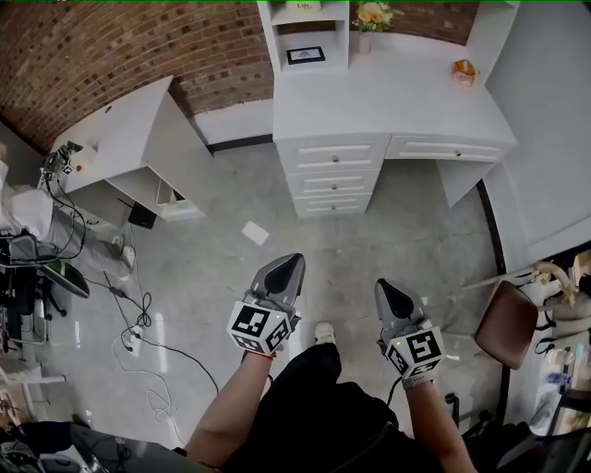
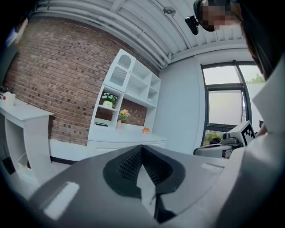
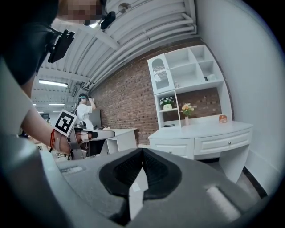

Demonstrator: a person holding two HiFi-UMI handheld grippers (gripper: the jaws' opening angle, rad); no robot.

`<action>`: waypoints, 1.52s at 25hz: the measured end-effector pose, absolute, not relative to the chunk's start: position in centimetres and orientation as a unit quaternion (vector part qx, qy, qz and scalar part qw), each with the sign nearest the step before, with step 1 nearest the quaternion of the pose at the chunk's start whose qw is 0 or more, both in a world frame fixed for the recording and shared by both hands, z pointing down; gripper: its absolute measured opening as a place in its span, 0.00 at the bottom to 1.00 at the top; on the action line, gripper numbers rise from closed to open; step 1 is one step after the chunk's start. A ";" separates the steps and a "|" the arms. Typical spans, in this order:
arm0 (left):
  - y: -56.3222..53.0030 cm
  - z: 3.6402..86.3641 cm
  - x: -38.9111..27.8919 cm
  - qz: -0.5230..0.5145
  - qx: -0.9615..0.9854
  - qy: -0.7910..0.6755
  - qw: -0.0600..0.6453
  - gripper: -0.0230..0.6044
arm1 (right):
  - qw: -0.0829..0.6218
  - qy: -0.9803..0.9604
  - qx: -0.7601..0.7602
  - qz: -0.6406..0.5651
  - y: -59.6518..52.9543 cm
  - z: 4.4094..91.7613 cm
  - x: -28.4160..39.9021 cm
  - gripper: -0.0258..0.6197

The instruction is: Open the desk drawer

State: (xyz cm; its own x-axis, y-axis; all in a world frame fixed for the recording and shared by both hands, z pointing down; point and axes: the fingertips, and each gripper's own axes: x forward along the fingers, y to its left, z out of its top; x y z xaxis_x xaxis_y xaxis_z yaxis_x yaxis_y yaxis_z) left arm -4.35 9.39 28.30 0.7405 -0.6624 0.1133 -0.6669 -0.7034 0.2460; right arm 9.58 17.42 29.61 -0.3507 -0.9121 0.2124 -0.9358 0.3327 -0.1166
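Note:
A white desk (image 1: 388, 97) with a shelf unit stands against the brick wall, well ahead of both grippers. Under its top sit a stack of three drawers (image 1: 330, 178) and a wide drawer (image 1: 445, 149), all closed. My left gripper (image 1: 296, 260) and right gripper (image 1: 380, 285) hover side by side over the floor, pointing toward the desk. Both are shut with nothing between their jaws. The left gripper view shows its closed tips (image 2: 142, 147) and the desk (image 2: 127, 138) far off. The right gripper view shows its closed tips (image 3: 142, 150) and the wide drawer (image 3: 222, 144).
A second white desk (image 1: 129, 129) stands at the left, with cables (image 1: 138, 323) trailing on the floor beside it. A brown chair (image 1: 508, 323) is at the right. A paper scrap (image 1: 255, 233) lies on the floor. Flowers (image 1: 374, 16) and an orange item (image 1: 464, 71) sit on the desk.

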 end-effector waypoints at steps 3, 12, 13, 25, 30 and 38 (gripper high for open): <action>7.3 28.7 -4.3 0.010 0.921 -0.364 0.141 0.04 | 0.057 -0.813 0.567 0.116 15.3 30.0 10.2 0.04; 1.9 28.4 -3.6 0.006 0.921 -0.366 0.135 0.04 | 0.052 -0.807 0.576 0.120 10.2 30.4 12.3 0.04; 1.6 28.3 -3.5 0.005 0.921 -0.365 0.134 0.04 | 0.051 -0.807 0.575 0.120 9.8 30.3 12.4 0.04; -1.2 28.6 -2.8 0.006 0.921 -0.363 0.140 0.04 | 0.052 -0.818 0.559 0.123 4.9 30.5 13.0 0.04; -3.8 28.9 -3.5 -0.008 0.912 -0.384 0.140 0.04 | 0.056 -0.827 0.548 0.117 1.6 30.7 12.7 0.04; -7.9 30.6 -1.5 -0.002 0.908 -0.390 0.153 0.04 | 0.058 -0.843 0.520 0.125 -4.5 31.8 11.9 0.04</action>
